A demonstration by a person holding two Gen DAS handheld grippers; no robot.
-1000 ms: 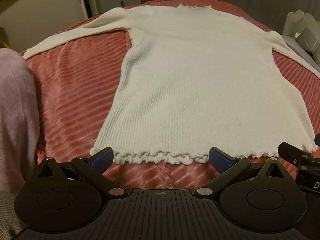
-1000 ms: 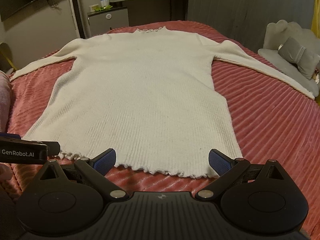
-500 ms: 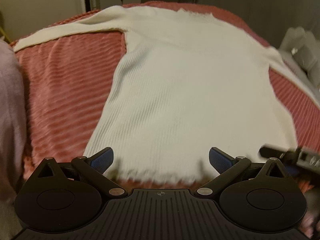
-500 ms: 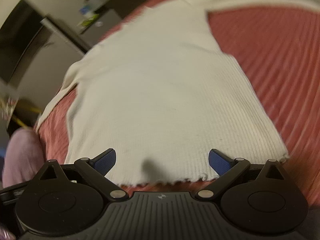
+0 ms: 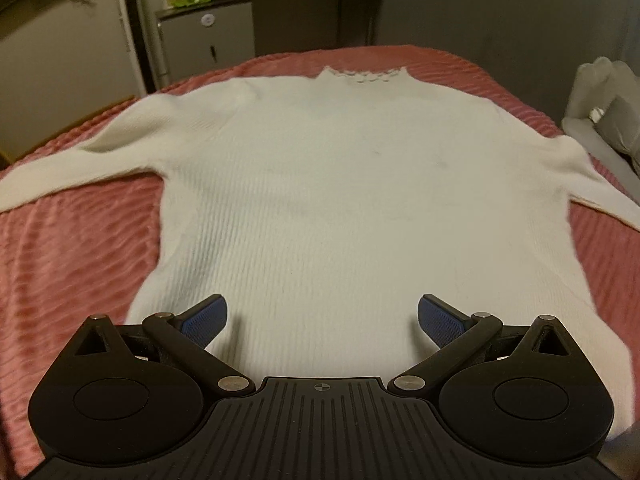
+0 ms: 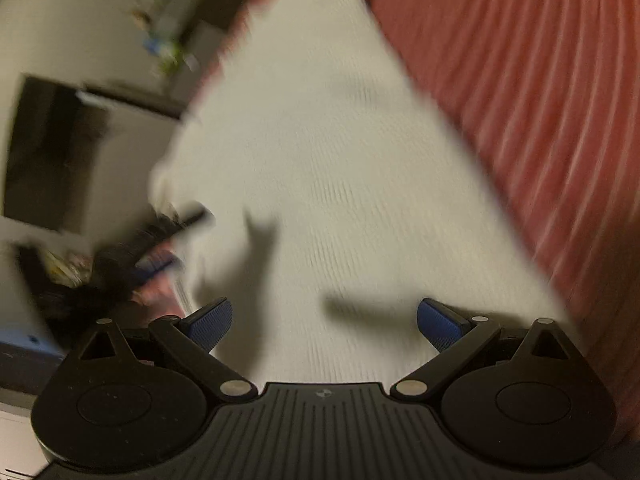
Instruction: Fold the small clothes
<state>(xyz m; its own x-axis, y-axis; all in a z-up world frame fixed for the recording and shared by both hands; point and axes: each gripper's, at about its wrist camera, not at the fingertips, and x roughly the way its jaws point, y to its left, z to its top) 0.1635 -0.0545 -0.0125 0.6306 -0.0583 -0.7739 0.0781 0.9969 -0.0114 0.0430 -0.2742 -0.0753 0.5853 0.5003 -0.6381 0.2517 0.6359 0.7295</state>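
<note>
A white ribbed long-sleeve sweater lies flat on the pink bedspread, collar at the far end, sleeves spread to both sides. My left gripper is open and empty, over the lower body of the sweater. My right gripper is open and empty, tilted, over the sweater near its right side; this view is blurred by motion. The sweater's hem is hidden under both grippers. A dark blurred shape at the left of the right wrist view may be the other gripper.
A small grey fridge and dark cabinets stand beyond the bed's far end. A grey cushion lies at the right edge. The pink bedspread shows to the right of the sweater.
Both grippers have moved forward from the hem over the sweater's body. The right gripper has rolled and swung, so its view is now tilted and blurred. Both stay open.
</note>
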